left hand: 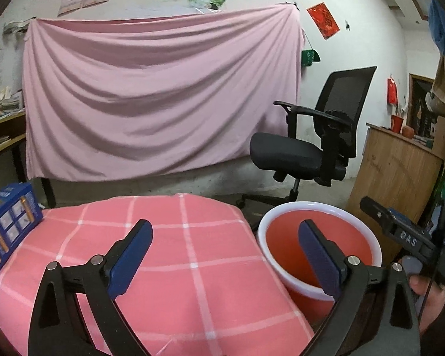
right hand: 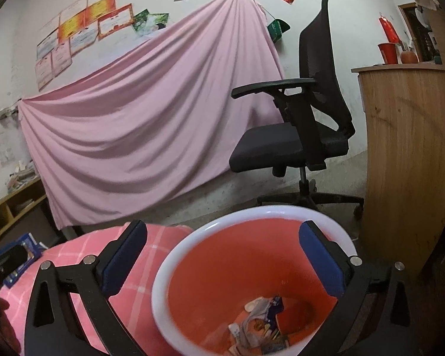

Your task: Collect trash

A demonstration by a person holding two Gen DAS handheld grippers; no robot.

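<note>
A red bucket with a white rim (right hand: pixel 175 255) stands beside the table covered in a pink checked cloth (right hand: pixel 139 290). Crumpled wrappers and paper trash (right hand: pixel 261 323) lie at its bottom. My right gripper (right hand: pixel 222 255) hangs open over the bucket's mouth, nothing between its blue pads. In the left wrist view my left gripper (left hand: pixel 225 255) is open and empty above the pink cloth (left hand: pixel 175 267), with the bucket (left hand: pixel 281 225) just right of it. The right gripper (left hand: pixel 400 231) and the hand holding it show at the far right there.
A blue box of batteries (left hand: pixel 9 228) sits on the table's left edge. A black office chair (left hand: pixel 311 145) stands beyond the bucket, a wooden counter (right hand: pixel 406 154) to its right. A pink sheet (left hand: pixel 151 95) drapes the back wall; shelves stand at the left.
</note>
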